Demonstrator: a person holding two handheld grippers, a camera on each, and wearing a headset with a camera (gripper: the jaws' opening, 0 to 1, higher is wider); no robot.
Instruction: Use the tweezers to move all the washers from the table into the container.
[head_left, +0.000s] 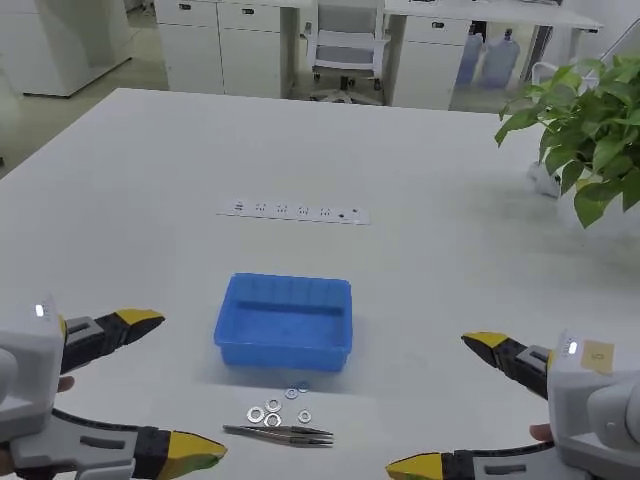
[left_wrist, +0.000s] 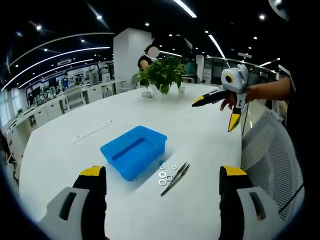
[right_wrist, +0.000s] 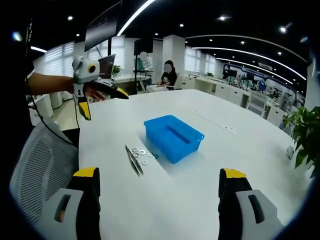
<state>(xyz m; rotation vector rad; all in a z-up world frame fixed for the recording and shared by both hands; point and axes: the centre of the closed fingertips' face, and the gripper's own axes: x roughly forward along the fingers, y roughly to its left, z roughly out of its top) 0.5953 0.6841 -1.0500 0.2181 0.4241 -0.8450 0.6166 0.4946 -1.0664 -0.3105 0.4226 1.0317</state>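
A blue container (head_left: 283, 320) stands on the white table (head_left: 450, 260), mid-front. Just in front of it lie several metal washers (head_left: 275, 408) and, nearer still, steel tweezers (head_left: 280, 432). My left gripper (head_left: 170, 385) hovers open at the lower left and my right gripper (head_left: 435, 403) open at the lower right, both apart from the objects. In the left gripper view the container (left_wrist: 134, 149), washers (left_wrist: 166, 174) and tweezers (left_wrist: 175, 179) lie ahead of the wide-spread jaws. The right gripper view has the container (right_wrist: 174, 134), washers (right_wrist: 142, 155) and tweezers (right_wrist: 133, 161) ahead.
A white power strip (head_left: 295, 212) lies beyond the container. A potted plant (head_left: 590, 130) stands at the far right. A mesh chair (left_wrist: 270, 160) sits at the table's near edge. Cabinets and a chair (head_left: 345, 50) are behind the table.
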